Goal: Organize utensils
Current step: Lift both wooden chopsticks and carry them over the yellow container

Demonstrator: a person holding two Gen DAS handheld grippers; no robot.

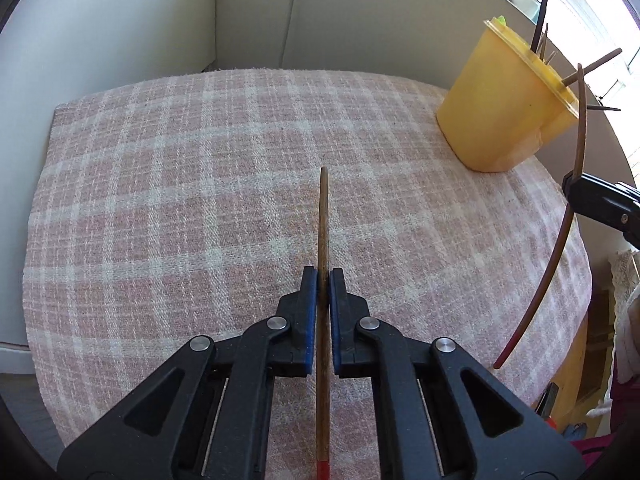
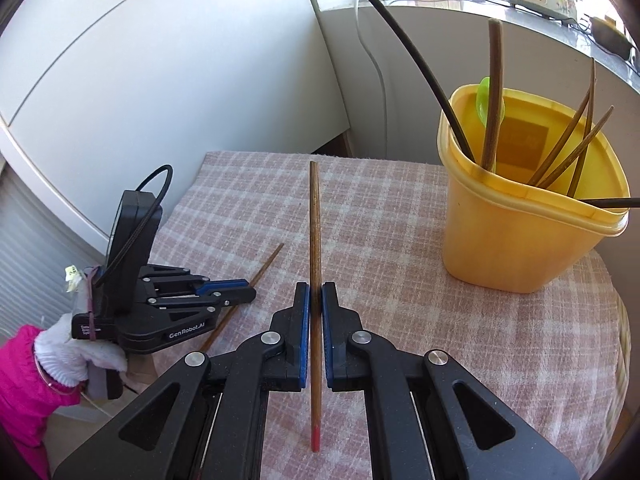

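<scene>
Both my claws, left (image 1: 323, 280) and right (image 2: 315, 296), each clenched a chopstick (image 2: 315, 236); I judged each should drop tip-down into the tub (image 2: 520, 236).

The yellow tub (image 2: 520, 232) hides its utensils' lower ends.

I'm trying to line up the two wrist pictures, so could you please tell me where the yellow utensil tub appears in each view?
Left wrist: the yellow utensil tub is at upper right, standing on the checked cloth.
Right wrist: the tub is at right of centre, closer, with sticks inside.
Shared landmark: the checked cloth.
</scene>
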